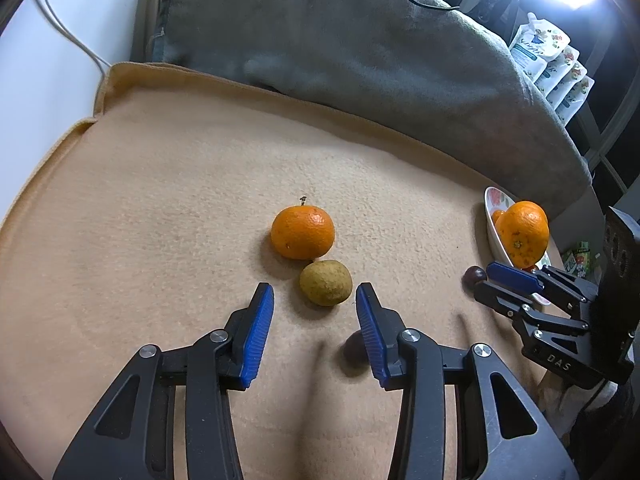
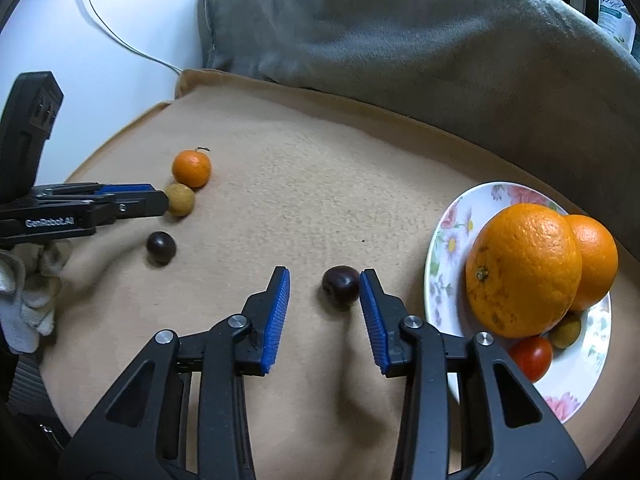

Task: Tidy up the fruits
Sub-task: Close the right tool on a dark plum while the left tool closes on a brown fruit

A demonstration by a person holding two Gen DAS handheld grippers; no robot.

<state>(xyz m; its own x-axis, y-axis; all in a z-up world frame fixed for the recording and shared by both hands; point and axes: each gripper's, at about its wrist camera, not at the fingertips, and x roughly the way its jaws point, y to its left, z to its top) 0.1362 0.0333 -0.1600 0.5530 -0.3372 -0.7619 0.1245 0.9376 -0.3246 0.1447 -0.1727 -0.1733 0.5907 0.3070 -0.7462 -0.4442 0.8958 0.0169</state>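
Note:
On the tan blanket, a small orange (image 1: 303,232) touches a brown-green round fruit (image 1: 326,282). My left gripper (image 1: 315,293) is open, its fingertips on either side of the brown fruit's near edge. A dark plum (image 1: 355,350) lies under the left gripper's right finger. My right gripper (image 2: 325,276) is open around another dark plum (image 2: 341,286), which is close to its right pad. A floral plate (image 2: 442,240) at the right holds two big oranges (image 2: 524,270), a red tomato (image 2: 531,356) and a small brown fruit (image 2: 566,332).
A grey blanket (image 1: 340,40) is heaped behind the tan one. A white wall with a cable (image 2: 120,40) stands at the left. Packets (image 1: 552,64) are stacked at the far right. A white cloth (image 2: 28,304) lies at the left edge.

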